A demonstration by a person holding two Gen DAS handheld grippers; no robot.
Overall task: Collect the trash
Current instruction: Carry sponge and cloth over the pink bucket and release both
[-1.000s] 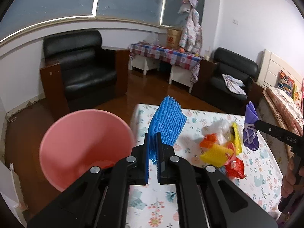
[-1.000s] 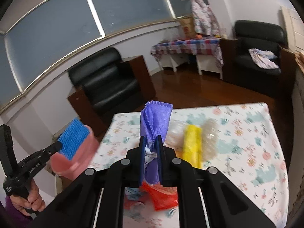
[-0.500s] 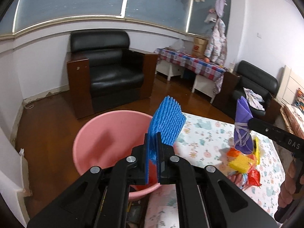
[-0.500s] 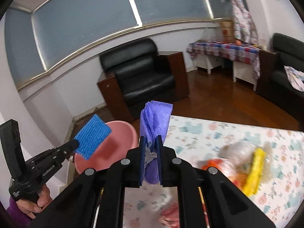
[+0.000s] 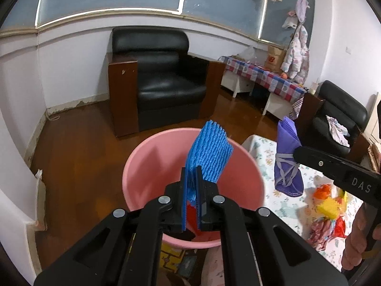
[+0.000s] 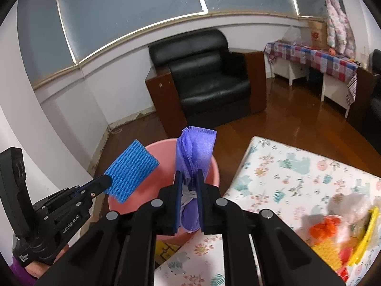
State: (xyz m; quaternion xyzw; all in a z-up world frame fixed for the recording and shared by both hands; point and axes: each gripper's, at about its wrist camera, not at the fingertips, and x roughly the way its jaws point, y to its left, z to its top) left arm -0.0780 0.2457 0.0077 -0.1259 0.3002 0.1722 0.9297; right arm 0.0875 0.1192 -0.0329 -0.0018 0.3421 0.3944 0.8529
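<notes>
**Releasing Two Items into the Bin**

With both items held above the bin, the step in hand is the drop. The left tool (image 5: 191,186) is clenched on the blue foam net (image 5: 209,152), which stands upright over the mouth of the pink bin (image 5: 142,166). The right tool (image 6: 189,199) is clenched on the folded purple mask (image 6: 194,150); in the right wrist view the mask sits over the bin's rim nearest the desk (image 6: 285,166), not over its centre.

Procedure, as judged from this position:
1. Bring the right tool further over the bin's opening before release.
2. Open each tool fully; both items are light and may cling to a pad.
3. Keep the two tools apart to avoid contact.

Further off, the remaining wrappers (image 6: 333,238) lie on the desk, awaiting collection.
</notes>
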